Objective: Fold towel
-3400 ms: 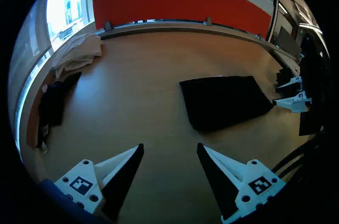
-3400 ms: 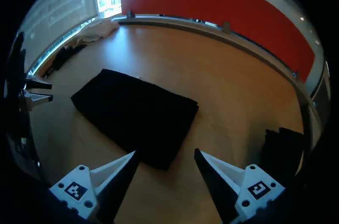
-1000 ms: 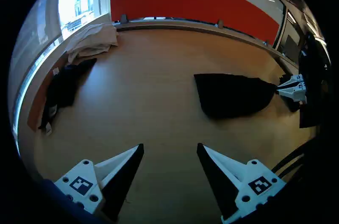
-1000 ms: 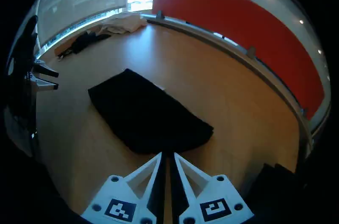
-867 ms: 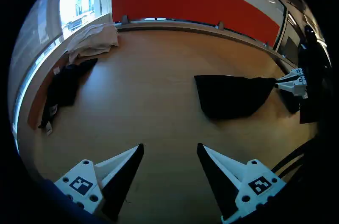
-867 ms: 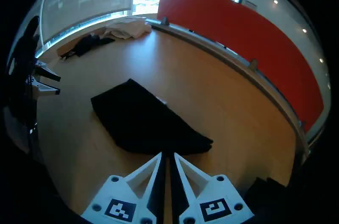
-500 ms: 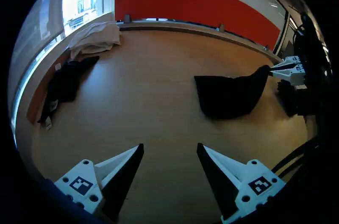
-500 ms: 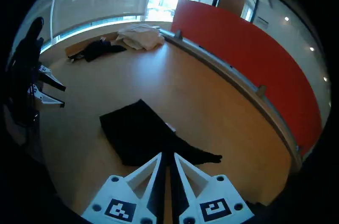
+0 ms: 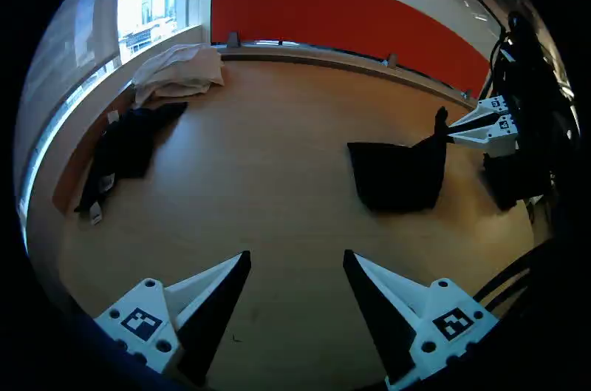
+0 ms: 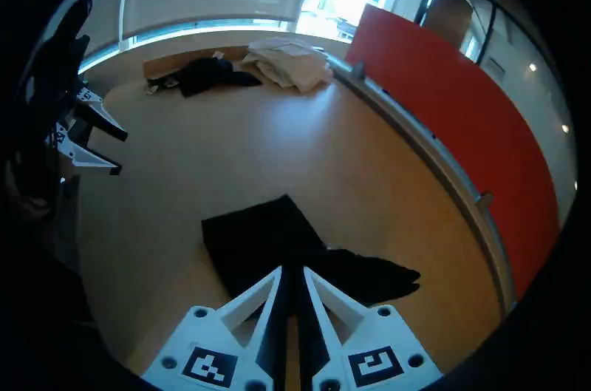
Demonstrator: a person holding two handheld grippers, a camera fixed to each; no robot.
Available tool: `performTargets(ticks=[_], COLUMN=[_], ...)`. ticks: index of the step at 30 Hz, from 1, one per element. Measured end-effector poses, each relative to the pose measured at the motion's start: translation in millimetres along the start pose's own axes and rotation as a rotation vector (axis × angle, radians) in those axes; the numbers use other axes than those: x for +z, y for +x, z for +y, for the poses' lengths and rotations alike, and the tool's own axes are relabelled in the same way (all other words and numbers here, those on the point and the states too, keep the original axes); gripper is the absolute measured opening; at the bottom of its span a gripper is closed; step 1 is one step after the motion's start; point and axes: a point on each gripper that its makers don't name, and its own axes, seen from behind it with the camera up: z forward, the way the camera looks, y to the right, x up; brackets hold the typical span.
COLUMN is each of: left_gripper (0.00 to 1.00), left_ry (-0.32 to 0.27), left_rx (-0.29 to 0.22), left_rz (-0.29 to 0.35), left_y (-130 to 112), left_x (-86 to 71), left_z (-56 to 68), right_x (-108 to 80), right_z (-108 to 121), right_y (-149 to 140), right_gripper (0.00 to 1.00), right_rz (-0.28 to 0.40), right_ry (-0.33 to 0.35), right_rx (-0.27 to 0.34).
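Observation:
A black towel (image 9: 395,178) lies on the wooden table (image 9: 258,147), to the right in the left gripper view. Its far right corner is pulled up off the table into a peak. My right gripper (image 9: 452,132) is shut on that corner. In the right gripper view the shut fingers (image 10: 277,295) pinch the towel (image 10: 258,239), which drapes down from them onto the table. My left gripper (image 9: 295,256) hovers open over bare wood, well short of the towel, with nothing between its fingers. It also appears at the left edge of the right gripper view (image 10: 118,153).
A beige cloth pile (image 9: 177,69) and dark garments (image 9: 129,151) lie along the window side. A red partition (image 9: 340,21) runs behind the table's far edge. A dark folded stack (image 9: 510,177) sits beyond the towel. Bare wood spreads between the towel and the garments.
My right gripper shut on the towel's corner and has lifted it, so the flat towel now rises into a peak. My left gripper stayed open and moved little.

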Motion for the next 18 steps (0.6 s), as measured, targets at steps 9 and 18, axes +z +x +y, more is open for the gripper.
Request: performTargets(ticks=[9,18], left_gripper=[0.93,0.93], left_ry=[0.031,0.042], left_rx=[-0.047,-0.089], left_rz=[0.008,0.005], left_y=[-11,-20], left_x=[-13.6,-16.4], left_z=[-16.6,-21.5], right_x=[66.0,101.0], right_z=[-62,-84], right_y=[13,-5], right_gripper=[0.05,0.07], right_rz=[-0.031,-0.080], right_ry=[0.142,0.190], right_rx=[-0.029,0.048])
